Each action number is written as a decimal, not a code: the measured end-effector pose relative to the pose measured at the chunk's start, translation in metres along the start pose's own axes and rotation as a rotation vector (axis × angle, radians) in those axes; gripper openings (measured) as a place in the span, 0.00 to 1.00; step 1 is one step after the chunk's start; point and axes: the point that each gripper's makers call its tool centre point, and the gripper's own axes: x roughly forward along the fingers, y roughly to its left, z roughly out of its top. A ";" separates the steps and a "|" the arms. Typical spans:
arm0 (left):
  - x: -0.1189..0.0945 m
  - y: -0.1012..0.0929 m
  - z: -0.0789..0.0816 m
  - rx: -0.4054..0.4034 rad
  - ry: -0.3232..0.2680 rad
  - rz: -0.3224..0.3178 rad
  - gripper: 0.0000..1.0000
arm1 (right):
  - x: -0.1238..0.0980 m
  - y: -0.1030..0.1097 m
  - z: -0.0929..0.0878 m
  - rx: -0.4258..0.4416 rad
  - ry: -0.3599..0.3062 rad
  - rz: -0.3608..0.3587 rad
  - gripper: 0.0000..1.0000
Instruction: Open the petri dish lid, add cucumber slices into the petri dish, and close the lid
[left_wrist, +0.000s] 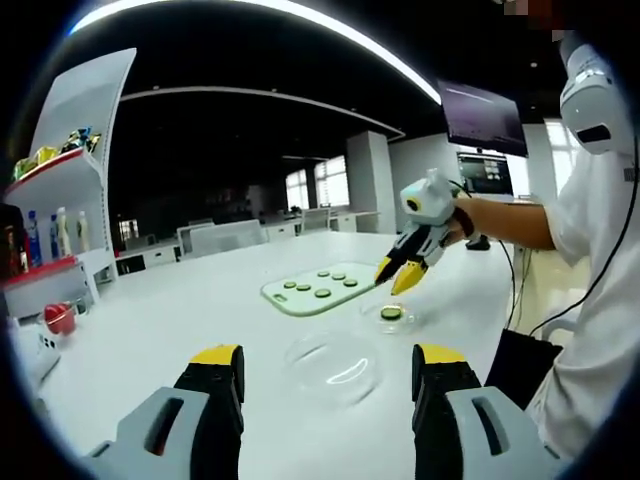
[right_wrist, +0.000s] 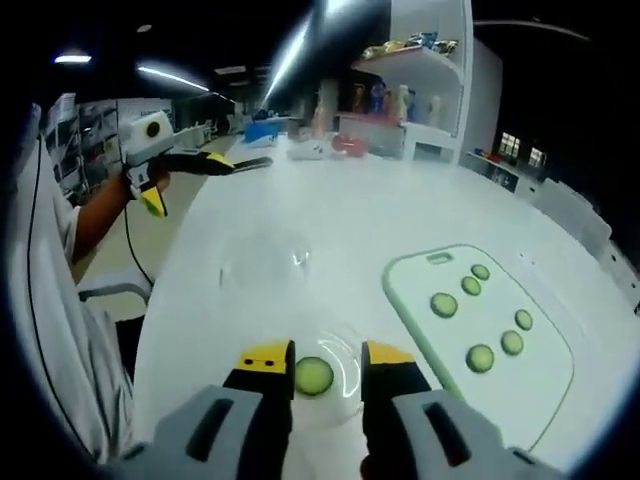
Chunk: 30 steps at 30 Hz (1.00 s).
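The white tabletop (left_wrist: 180, 310) carries everything. Left gripper view: the left tongs (left_wrist: 328, 368) stand wide apart, holding nothing, with the clear lid (left_wrist: 333, 366) lying between and just beyond them; past it the right tongs (left_wrist: 398, 272) hover, tips near together, above the dish (left_wrist: 390, 316). Right gripper view: the right tongs (right_wrist: 328, 362) are slightly parted and empty over one slice (right_wrist: 314, 375) in the dish; the board (right_wrist: 540, 380) to their right bears six slices.
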 end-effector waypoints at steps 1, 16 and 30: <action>0.000 0.000 0.001 0.000 -0.002 -0.001 0.68 | -0.002 -0.002 0.002 0.000 -0.015 -0.015 0.27; 0.003 0.008 0.020 0.033 -0.068 0.039 0.68 | -0.053 -0.033 0.035 0.068 -0.267 -0.245 0.35; 0.013 0.020 0.036 0.030 -0.129 0.111 0.68 | -0.122 -0.056 0.039 0.102 -0.402 -0.445 0.38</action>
